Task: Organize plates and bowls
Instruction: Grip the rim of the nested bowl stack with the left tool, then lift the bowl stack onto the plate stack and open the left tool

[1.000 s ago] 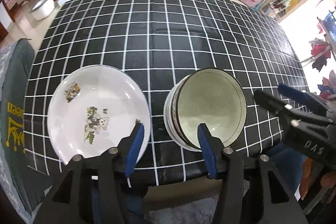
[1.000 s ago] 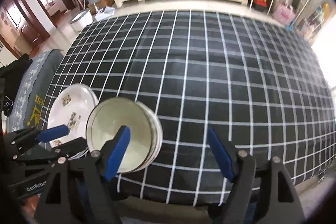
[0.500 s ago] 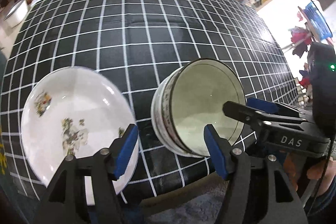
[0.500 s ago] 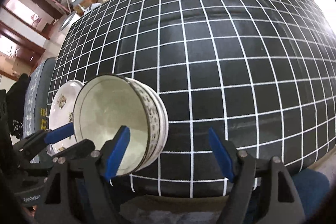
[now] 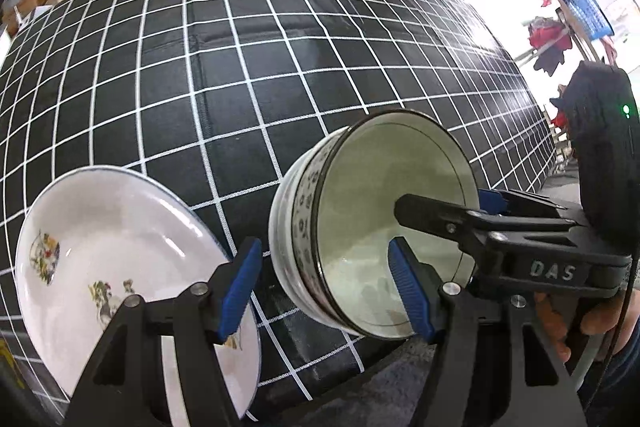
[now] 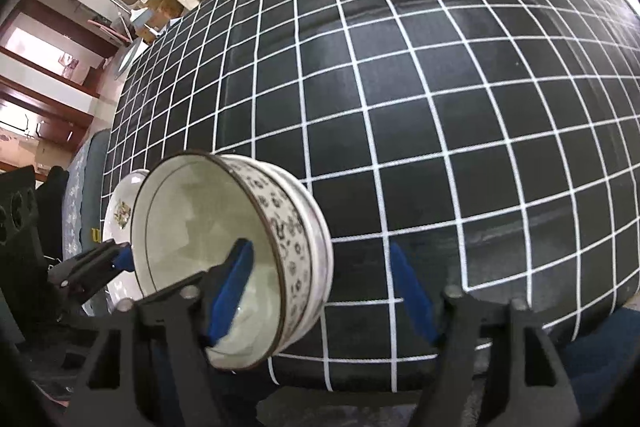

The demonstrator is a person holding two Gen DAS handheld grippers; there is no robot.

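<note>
Bowls point(image 5: 376, 227) stacked near front edge of tabletop point(image 5: 280, 67), plate point(image 5: 120, 267) just beside them | left gripper point(image 5: 324, 291) fingers spread astride near wall, pads apart from it | right gripper point(image 6: 320, 291) fingers just closing astride opposite wall, contact unclear | likely both-sided lift of stack.

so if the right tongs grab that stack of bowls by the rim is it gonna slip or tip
Likely slippery: the stack of bowls looks glazed and glossy. It is stiff and probably breakable, so squeeze gently. Several bowls nest together, so a one-sided rim grip by the right tongs, now open astride the near rim, may tilt the stack or lift only the top bowl.
</note>
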